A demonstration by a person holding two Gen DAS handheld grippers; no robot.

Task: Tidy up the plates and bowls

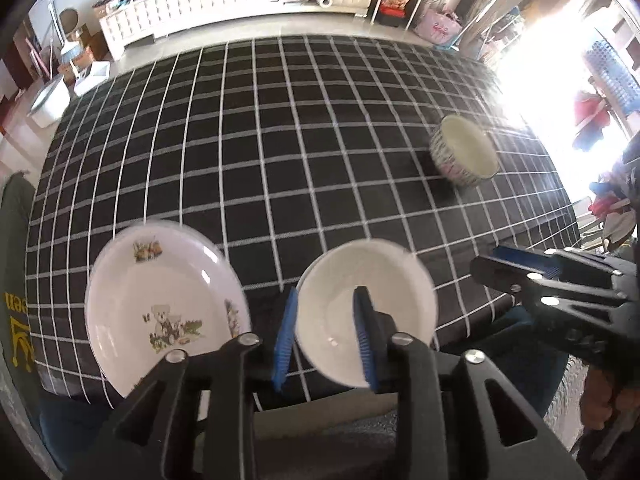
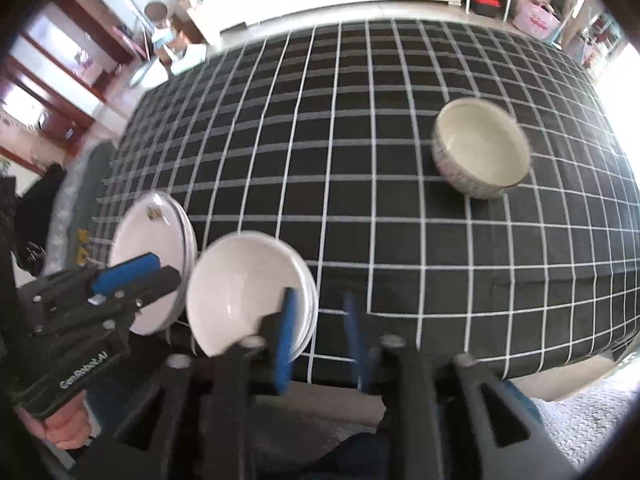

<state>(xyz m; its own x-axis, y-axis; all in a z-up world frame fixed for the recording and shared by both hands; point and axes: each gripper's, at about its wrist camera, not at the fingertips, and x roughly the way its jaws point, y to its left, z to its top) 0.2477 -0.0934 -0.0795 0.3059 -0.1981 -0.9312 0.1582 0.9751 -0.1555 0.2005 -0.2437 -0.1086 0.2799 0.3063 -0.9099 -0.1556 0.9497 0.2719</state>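
A white bowl (image 1: pixel 366 308) sits near the table's front edge; in the right wrist view (image 2: pixel 248 292) it looks like a stack of two. A white plate with a bear picture (image 1: pixel 160 308) lies to its left, also seen in the right wrist view (image 2: pixel 152 248). A patterned bowl (image 1: pixel 464 152) stands further back on the right (image 2: pixel 480 148). My left gripper (image 1: pixel 326 336) is open, its fingers astride the white bowl's near left rim. My right gripper (image 2: pixel 320 336) is open and empty, just right of the white bowl.
The table has a black cloth with a white grid (image 1: pixel 280 140). Its front edge is right below the grippers. A white cabinet (image 1: pixel 224 0) and clutter stand beyond the far edge. Bright window glare is on the right.
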